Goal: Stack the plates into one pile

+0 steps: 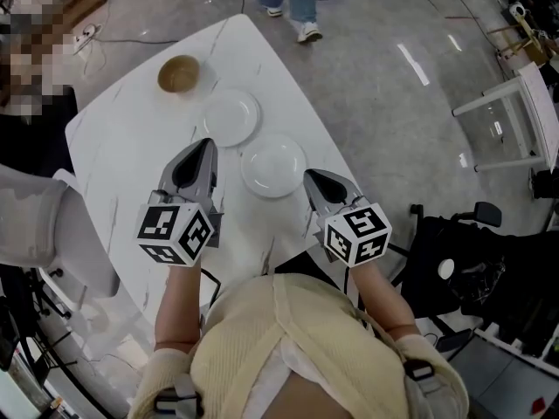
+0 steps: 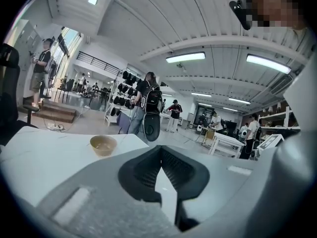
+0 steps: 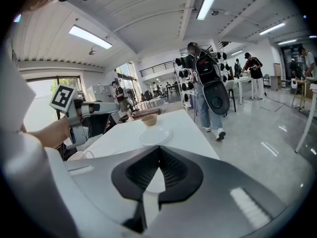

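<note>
Two white plates lie side by side on the white marble table (image 1: pixel 131 147): the far plate (image 1: pixel 231 117) and the near plate (image 1: pixel 274 166). A tan bowl (image 1: pixel 180 74) stands beyond them near the far edge. My left gripper (image 1: pixel 207 144) is shut and empty, held above the table just left of the plates. On the other side, my right gripper (image 1: pixel 309 176) is also shut and empty, at the near plate's right rim. The left gripper view shows the bowl (image 2: pixel 103 145) ahead. The right gripper view shows a plate (image 3: pixel 155 136), the bowl (image 3: pixel 149 120) and the left gripper (image 3: pixel 113 107).
A person with a backpack (image 3: pixel 208 88) walks past the table's far end. A seated person (image 1: pixel 35 103) is at the table's left side. White table legs (image 1: pixel 515 112) stand on the floor at right, and black equipment (image 1: pixel 480 260) sits by my right side.
</note>
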